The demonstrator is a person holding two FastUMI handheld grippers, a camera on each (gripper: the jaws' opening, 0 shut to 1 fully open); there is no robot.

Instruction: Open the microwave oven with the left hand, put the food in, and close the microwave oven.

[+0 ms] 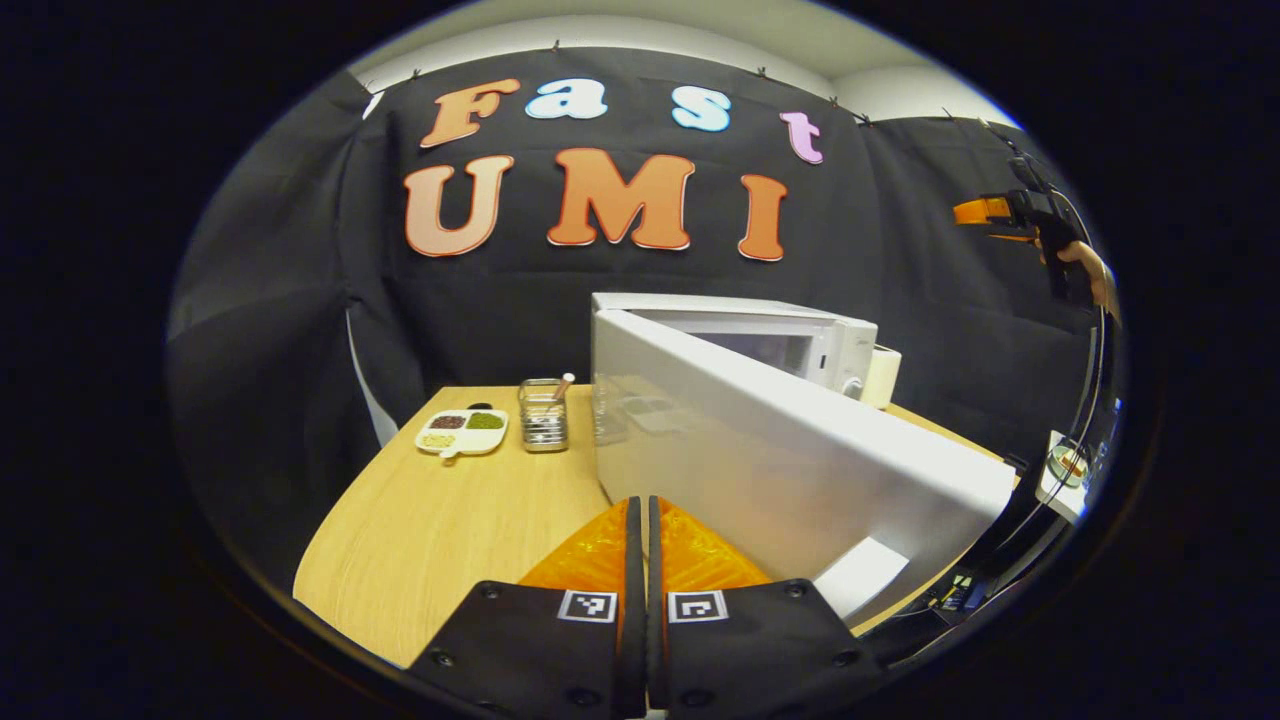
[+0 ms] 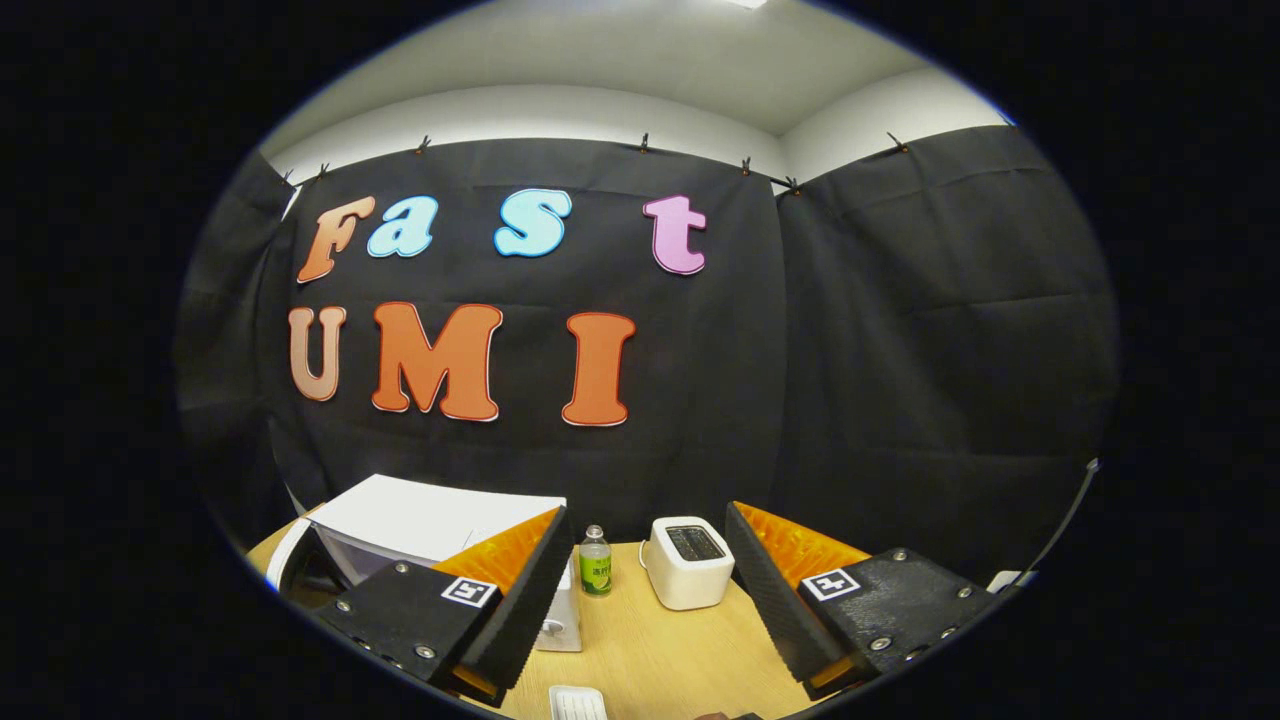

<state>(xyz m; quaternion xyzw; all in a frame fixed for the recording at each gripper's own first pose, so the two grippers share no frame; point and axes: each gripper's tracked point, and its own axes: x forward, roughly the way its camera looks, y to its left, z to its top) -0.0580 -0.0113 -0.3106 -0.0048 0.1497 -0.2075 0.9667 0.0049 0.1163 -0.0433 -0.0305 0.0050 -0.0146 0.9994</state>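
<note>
With the microwave door (image 1: 790, 450) swung open, the left gripper (image 1: 640, 520) sits closed and empty beside it (job done, I judge), while the right gripper (image 2: 645, 570) gapes empty above the microwave (image 2: 420, 520), ready for food.

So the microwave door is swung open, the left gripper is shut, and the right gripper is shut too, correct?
Not quite. The microwave door is swung open and the left gripper is shut, but the right gripper is open: the right gripper view shows its fingers spread wide, with the toaster between them.
</note>
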